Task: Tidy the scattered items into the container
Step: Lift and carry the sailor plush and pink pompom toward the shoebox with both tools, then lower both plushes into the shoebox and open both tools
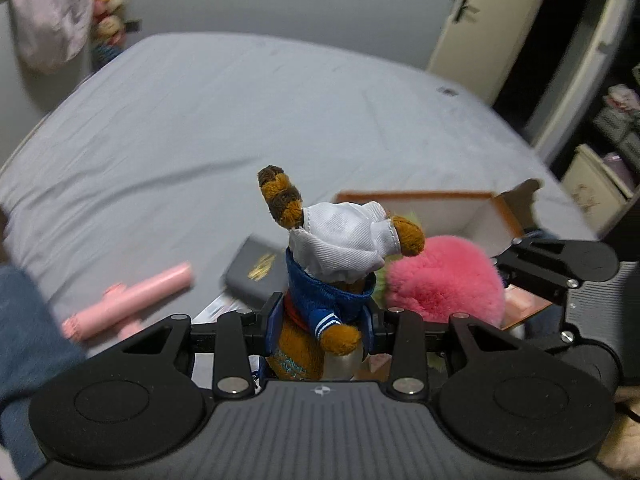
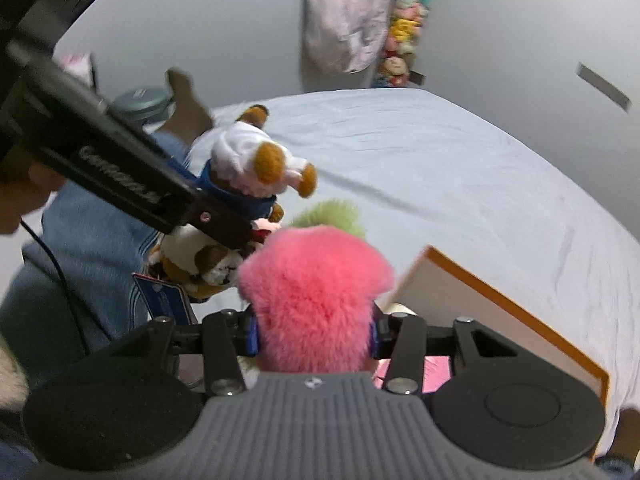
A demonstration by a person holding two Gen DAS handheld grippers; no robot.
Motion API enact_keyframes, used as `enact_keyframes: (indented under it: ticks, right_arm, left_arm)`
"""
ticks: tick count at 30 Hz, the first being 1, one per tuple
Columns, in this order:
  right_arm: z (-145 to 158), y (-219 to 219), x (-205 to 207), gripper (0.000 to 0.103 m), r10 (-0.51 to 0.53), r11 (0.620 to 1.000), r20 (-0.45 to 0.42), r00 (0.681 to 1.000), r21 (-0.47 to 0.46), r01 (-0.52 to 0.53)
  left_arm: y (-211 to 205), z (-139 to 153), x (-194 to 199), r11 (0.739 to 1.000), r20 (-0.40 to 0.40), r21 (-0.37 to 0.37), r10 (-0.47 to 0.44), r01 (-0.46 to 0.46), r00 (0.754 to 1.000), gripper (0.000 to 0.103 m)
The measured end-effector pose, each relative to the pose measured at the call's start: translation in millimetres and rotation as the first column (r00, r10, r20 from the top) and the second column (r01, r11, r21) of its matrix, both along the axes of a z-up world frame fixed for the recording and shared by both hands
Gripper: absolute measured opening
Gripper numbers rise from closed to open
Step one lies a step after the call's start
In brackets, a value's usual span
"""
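Observation:
My left gripper (image 1: pixel 322 320) is shut on a brown plush animal (image 1: pixel 332 264) in a blue jacket and white hat, held upside down above the bed. It also shows in the right wrist view (image 2: pixel 256 172), clamped by the left gripper. My right gripper (image 2: pixel 314 334) is shut on a fluffy pink plush (image 2: pixel 316 300) with a green tuft, also seen in the left wrist view (image 1: pixel 444 280). The container, an open cardboard box (image 1: pixel 456 208) with white inside and orange edges, lies on the bed just beyond both toys; its wall shows in the right wrist view (image 2: pixel 500 312).
A pink tube-like toy (image 1: pixel 132 300) and a grey booklet (image 1: pixel 256 272) lie on the grey bedsheet (image 1: pixel 240 120). A person's jeans-clad leg (image 2: pixel 100 248) lies at the left. A wall hanger of plush toys (image 2: pixel 404 28) and a doorway (image 1: pixel 560 40) lie beyond the bed.

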State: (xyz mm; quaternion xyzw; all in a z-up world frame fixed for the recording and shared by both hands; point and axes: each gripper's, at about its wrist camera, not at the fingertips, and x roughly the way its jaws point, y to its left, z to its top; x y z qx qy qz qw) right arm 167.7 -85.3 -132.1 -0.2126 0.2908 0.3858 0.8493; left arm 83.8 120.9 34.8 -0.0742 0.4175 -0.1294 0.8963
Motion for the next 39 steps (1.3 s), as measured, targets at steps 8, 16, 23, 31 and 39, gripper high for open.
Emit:
enact_keyframes:
  ticks: [8, 16, 23, 31, 39]
  right_arm:
    - [14, -69, 30, 0.049, -0.189, 0.981, -0.066, 0.98, 0.023, 0.19]
    - [-25, -104, 55, 0.05, -0.294, 0.954, -0.227, 0.928, -0.01, 0.3]
    - [-57, -111, 68, 0.05, -0.333, 0.939, -0.321, 0.887, -0.025, 0.343]
    - [-69, -119, 72, 0.052, -0.345, 0.932, -0.376, 0.86, -0.032, 0.36]
    - [-66, -124, 71, 0.056, -0.354, 0.93, -0.39, 0.85, -0.045, 0.366]
  left_arm:
    - [-60, 12, 32, 0.985, 0.043, -0.065, -0.155, 0.158, 0.987, 0.043]
    - [-105, -23, 70, 0.967, -0.085, -0.092, -0.243, 0.235, 0.966, 0.043]
    - [-114, -54, 90, 0.973, -0.191, -0.115, -0.221, 0.202, 0.956, 0.043]
    - [-114, -92, 105, 0.984, -0.32, -0.125, -0.16, 0.126, 0.934, 0.043]
    - [-117, -106, 112, 0.989, -0.371, -0.107, -0.133, 0.099, 0.919, 0.047]
